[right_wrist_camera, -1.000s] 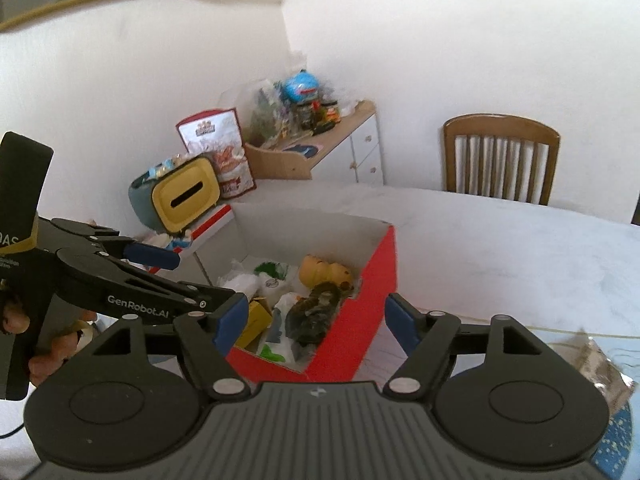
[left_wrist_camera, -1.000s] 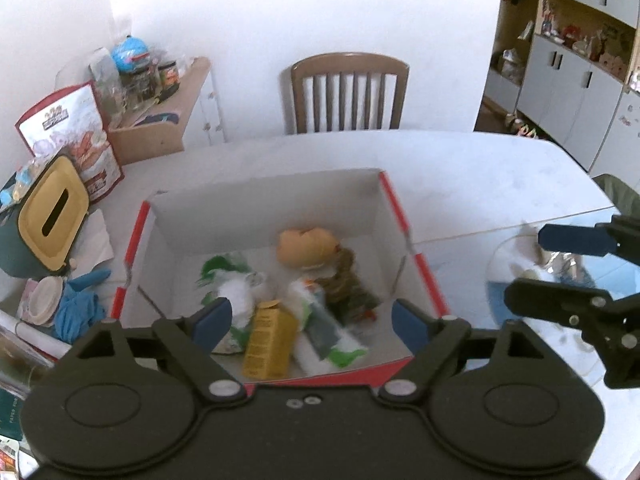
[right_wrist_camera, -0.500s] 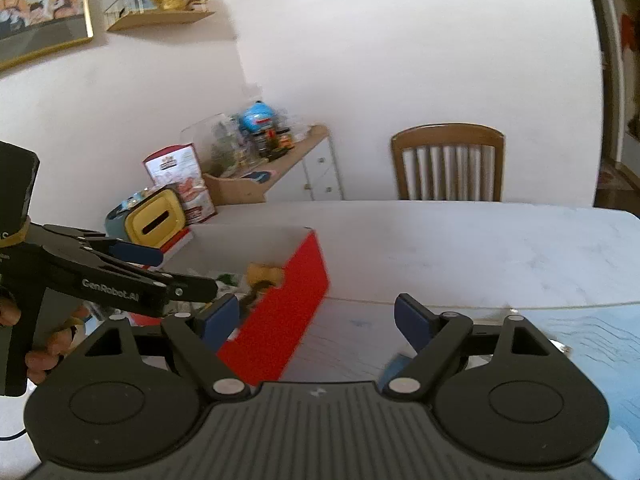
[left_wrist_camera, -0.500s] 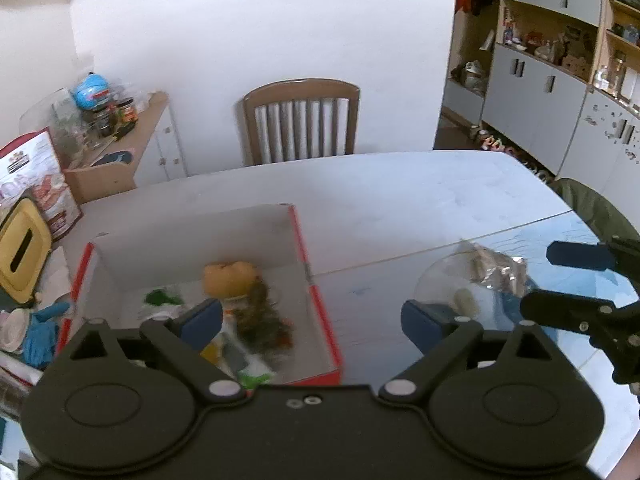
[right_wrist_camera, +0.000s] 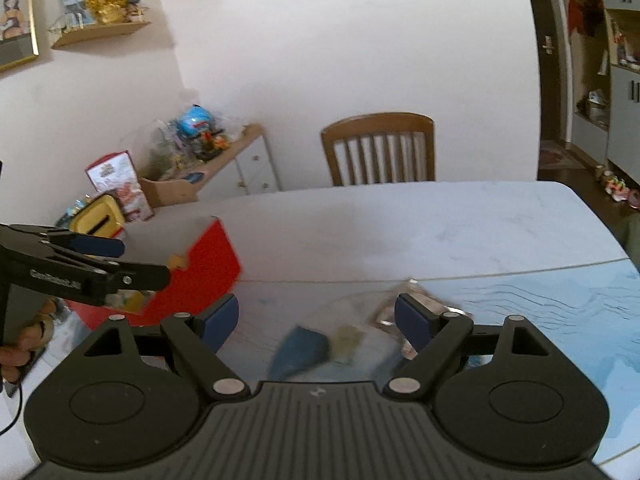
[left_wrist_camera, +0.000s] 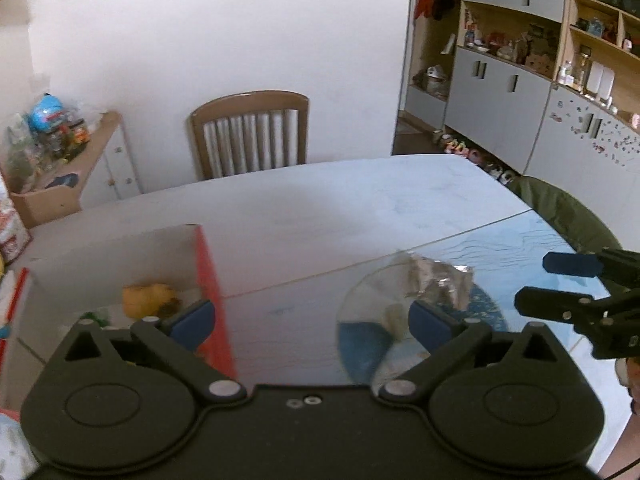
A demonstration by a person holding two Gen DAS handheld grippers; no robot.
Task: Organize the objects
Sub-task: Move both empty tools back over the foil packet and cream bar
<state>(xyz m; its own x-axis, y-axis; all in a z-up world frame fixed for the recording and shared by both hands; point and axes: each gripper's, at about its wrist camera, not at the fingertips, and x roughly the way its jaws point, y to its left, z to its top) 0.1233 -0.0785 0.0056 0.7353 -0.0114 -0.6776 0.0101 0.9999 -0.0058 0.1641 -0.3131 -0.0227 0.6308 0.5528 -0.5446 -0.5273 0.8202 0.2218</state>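
From the left wrist, the left gripper [left_wrist_camera: 312, 320] hangs with fingers spread and empty above a white table [left_wrist_camera: 320, 200], a red box [left_wrist_camera: 210, 280] at left and a crumpled foil wrapper [left_wrist_camera: 440, 280] at right; from the right wrist, the right gripper [right_wrist_camera: 316, 316] is likewise spread and empty over that blurred wrapper [right_wrist_camera: 416, 300]

red box [left_wrist_camera: 210, 280] open, holds yellow toy [left_wrist_camera: 146, 298] | crumpled foil wrapper [left_wrist_camera: 438, 280] on clear round plate [left_wrist_camera: 356, 312], right of box
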